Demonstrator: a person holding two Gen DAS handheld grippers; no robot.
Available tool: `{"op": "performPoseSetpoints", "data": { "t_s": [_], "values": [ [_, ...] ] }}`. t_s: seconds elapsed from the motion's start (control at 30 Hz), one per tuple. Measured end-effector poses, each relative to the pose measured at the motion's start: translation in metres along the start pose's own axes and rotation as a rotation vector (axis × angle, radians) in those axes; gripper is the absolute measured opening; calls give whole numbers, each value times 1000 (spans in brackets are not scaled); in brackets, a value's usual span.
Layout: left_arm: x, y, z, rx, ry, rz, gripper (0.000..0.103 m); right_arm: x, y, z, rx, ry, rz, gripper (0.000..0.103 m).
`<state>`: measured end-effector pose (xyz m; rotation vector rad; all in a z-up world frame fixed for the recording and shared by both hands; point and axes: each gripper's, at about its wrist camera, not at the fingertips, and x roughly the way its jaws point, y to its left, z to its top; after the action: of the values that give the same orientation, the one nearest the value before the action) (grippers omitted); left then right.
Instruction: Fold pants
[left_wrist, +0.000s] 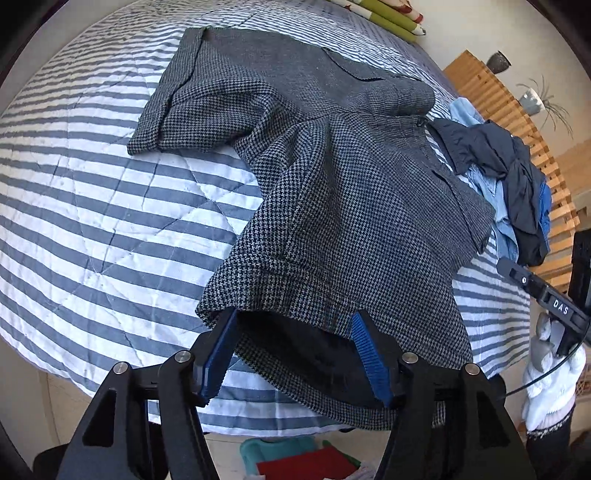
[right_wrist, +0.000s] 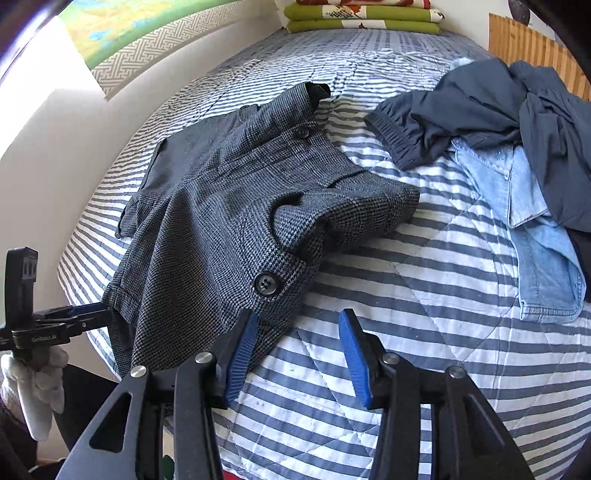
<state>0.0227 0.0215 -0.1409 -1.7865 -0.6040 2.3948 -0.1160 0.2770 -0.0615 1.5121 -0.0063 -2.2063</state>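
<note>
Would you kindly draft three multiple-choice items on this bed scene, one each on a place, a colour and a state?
1. Where does the heap of dark navy and light blue denim clothes lie?
A. on the floor
B. on the striped quilt, beside the wooden slatted headboard
C. on top of the houndstooth shorts

2. What colour are the ribbed pads of the right gripper?
A. blue
B. red
C. yellow

3. How does the left gripper stand to the grey houndstooth shorts?
A. shut, far from the cloth
B. open, with a leg hem between its fingers
C. open, over bare quilt

Key: 1 B, the heap rests on the blue and white striped quilt next to the slats. 2 A, both pads show blue. 3 B, the left wrist view shows the fingers apart with the hem lying between them.
</note>
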Motion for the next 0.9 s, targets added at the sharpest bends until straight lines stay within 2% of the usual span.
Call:
{"op": "performPoseSetpoints", "data": {
  "t_s": [0.1, 0.13, 0.2, 0.23, 0.27, 0.33, 0.43, 0.5, 0.6, 0.67, 0.73, 0.8, 0.87, 0.9],
  "values": [
    [9, 7, 6, -74, -21, -18, 67, 13, -9, 3, 13, 6, -59, 48],
    [12, 11, 8, -104, -31, -14, 65, 18, -15, 4, 39, 14, -53, 48],
    [18, 20, 10, -175, -26, -32, 47, 24, -28, 9, 101, 29, -25, 48],
    [21, 26, 10, -212, -17, -38, 32, 26, -35, 11, 130, 31, -7, 48],
    [22, 30, 9, -243, -18, -57, 25, 27, -39, 14, 154, 31, 8, 48],
    [16, 31, 6, -260, -31, -82, 15, 29, -47, 20, 198, 26, 45, 49],
    [-2, 25, 1, -219, -61, -75, 10, 33, -54, 29, 248, 28, 98, 50],
    [-21, 27, -4, -221, -81, -111, 9, 37, -59, 36, 283, 31, 120, 51],
    [-55, 32, -11, -197, -135, -111, 9, 47, -63, 45, 341, 45, 170, 52],
    [-70, 42, -3, -186, -162, -51, 9, 52, -64, 50, 351, 43, 164, 52],
    [-76, 49, -5, -172, -152, 38, 13, 55, -63, 54, 338, 44, 133, 52],
    [-80, 45, -10, -135, -131, 105, 20, 54, -65, 56, 336, 42, 134, 52],
    [-87, 37, -23, -85, -142, 106, 42, 52, -71, 56, 362, 36, 170, 52],
    [-94, 31, -31, -49, -141, 103, 47, 51, -75, 56, 374, 36, 186, 52]
  ]
}}
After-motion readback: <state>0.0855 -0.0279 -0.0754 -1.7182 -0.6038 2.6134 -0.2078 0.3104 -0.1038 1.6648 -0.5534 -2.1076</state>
